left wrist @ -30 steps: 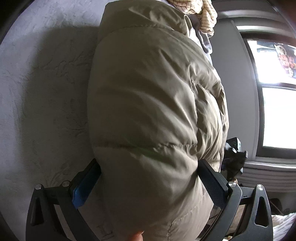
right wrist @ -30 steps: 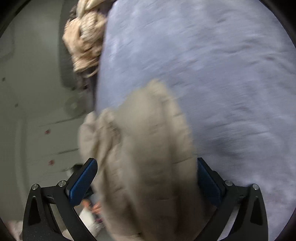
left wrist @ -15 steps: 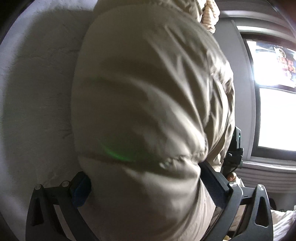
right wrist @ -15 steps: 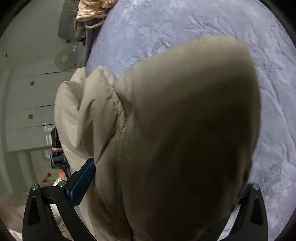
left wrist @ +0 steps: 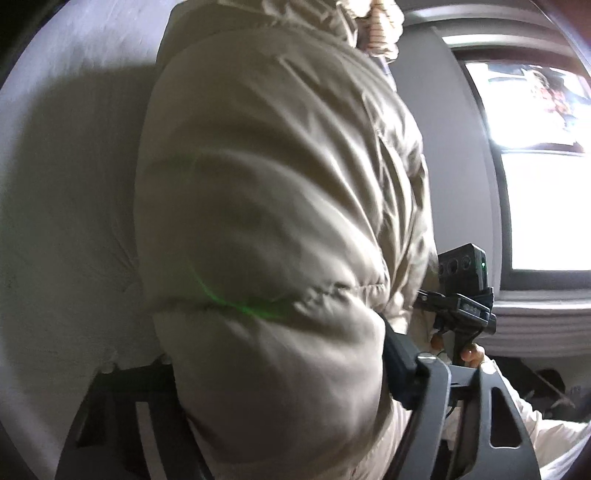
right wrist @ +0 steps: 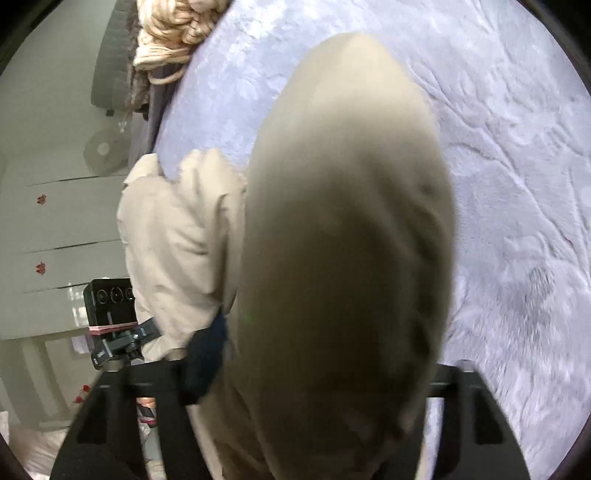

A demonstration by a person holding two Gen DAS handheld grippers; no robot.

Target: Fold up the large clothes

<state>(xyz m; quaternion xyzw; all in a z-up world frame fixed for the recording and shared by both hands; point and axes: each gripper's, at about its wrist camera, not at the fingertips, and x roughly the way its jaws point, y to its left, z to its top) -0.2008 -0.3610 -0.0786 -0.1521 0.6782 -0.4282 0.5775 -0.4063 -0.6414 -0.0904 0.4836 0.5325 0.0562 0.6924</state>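
Observation:
A beige puffer jacket (left wrist: 266, 206) fills the left wrist view, bulging up over a lavender bed cover (left wrist: 66, 192). My left gripper (left wrist: 273, 369) has the padded bulk between its jaws, which are closing. Its right finger (left wrist: 399, 365) presses into the fabric and the left one is buried under it. In the right wrist view another fold of the jacket (right wrist: 351, 221) swells between the closing jaws of my right gripper (right wrist: 325, 362). The blue-padded left finger (right wrist: 207, 354) pushes against the fabric and the right one is mostly hidden. Each view shows the other gripper beside the jacket.
A cream knitted cloth (right wrist: 173, 33) lies at the bed's far edge. White drawers (right wrist: 55, 229) stand past the bed on the left of the right wrist view. A bright window (left wrist: 543, 206) and grey wall are on the right of the left wrist view. Bed cover (right wrist: 517, 155) spreads rightwards.
Both pairs of jaws have narrowed onto the jacket. The padded bulk has swollen up between them and now hides more of the fingers. The right wrist view has swung over the jacket.

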